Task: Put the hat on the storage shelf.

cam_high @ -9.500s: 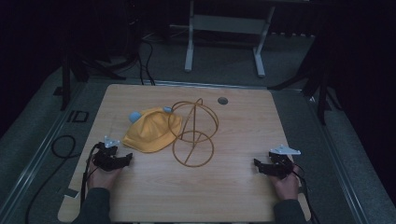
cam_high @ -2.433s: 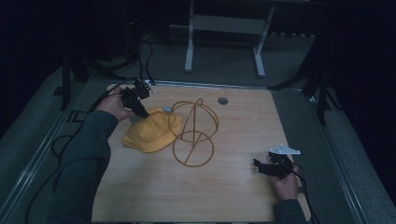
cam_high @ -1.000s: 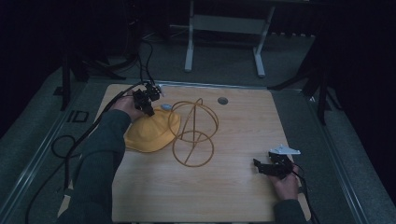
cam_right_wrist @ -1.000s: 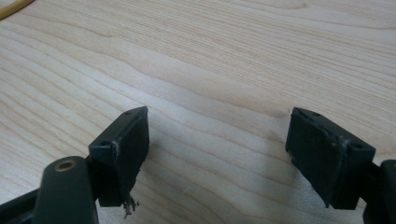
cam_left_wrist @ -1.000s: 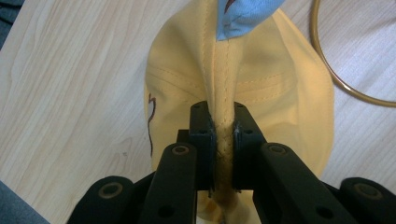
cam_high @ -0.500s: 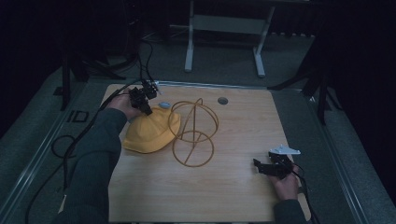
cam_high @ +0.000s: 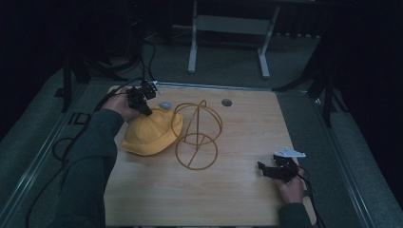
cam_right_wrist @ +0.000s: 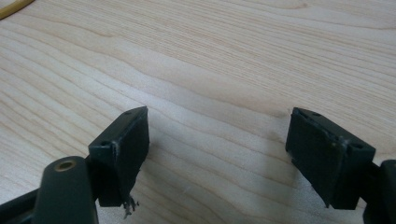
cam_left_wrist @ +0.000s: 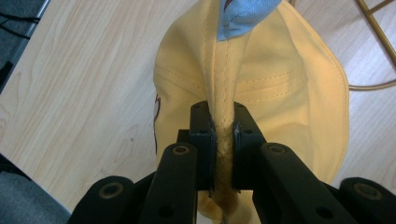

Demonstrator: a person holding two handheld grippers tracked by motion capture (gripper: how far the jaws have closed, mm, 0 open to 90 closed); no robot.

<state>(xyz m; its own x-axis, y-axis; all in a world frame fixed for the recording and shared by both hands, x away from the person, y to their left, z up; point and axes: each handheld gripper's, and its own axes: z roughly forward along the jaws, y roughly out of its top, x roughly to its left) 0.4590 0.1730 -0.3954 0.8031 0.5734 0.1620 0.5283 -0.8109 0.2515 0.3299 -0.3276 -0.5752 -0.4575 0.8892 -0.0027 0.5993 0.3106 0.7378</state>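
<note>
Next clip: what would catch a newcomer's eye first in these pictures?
The yellow hat on the left half of the wooden table, its brim pinched between the shut jaws of the left gripper at the far left corner. Right beside it stands a golden wire stand, near the table's middle. The right gripper rests open on bare wood at the near right.

Black jaws pinch a fold of the yellow hat (cam_left_wrist: 280,93) above the wooden table (cam_left_wrist: 79,79).

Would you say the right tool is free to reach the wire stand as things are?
Probably yes: the right tool is open and empty, with bare table between it and the wire stand.
</note>
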